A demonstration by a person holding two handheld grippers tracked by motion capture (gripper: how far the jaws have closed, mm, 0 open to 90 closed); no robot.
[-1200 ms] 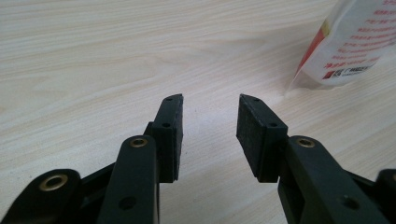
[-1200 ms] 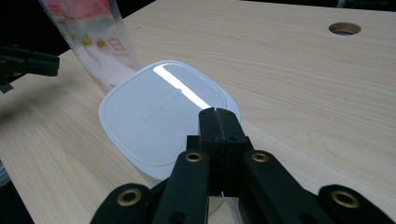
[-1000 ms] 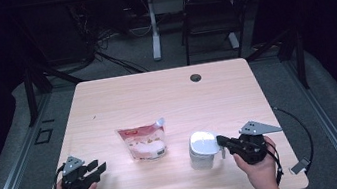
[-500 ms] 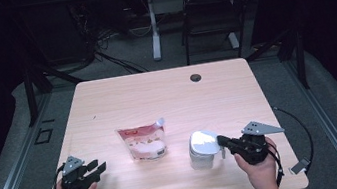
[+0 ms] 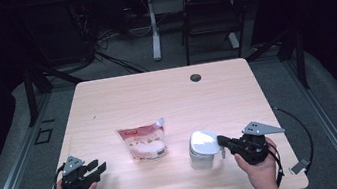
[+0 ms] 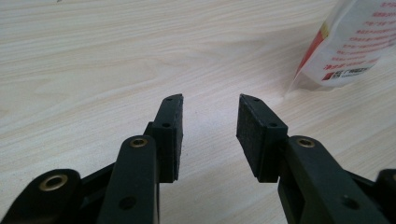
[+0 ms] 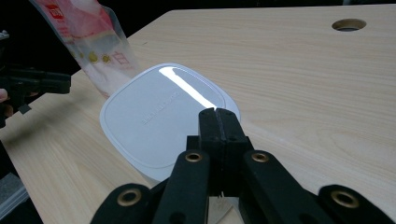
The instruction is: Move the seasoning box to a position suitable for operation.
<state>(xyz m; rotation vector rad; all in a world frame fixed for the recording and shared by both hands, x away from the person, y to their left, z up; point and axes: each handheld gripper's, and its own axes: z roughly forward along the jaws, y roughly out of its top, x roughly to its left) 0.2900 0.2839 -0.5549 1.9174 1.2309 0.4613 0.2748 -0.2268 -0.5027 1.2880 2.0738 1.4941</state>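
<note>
White lidded container (image 7: pixel 163 116) sits right at the tip of the right claw (image 7: pixel 218 114), whose jaws are pressed together with nothing between them, just above the lid's near edge. Faint embossed lettering on the lid is unreadable. Beyond it lies a red-and-white pouch (image 5: pixel 143 141) with small red print, too small to read. The left claw (image 6: pixel 210 121) rests half open and empty on the table (image 5: pixel 167 99), the pouch ahead to its right.

From my screen the table (image 5: pixel 167 99) is brightly lit from above while the room around it falls into near black. I see a hard white glare streak across the white lid (image 7: pixel 187 86), soft short shadows under things, and the nearest jaw parts slightly out of focus
</note>
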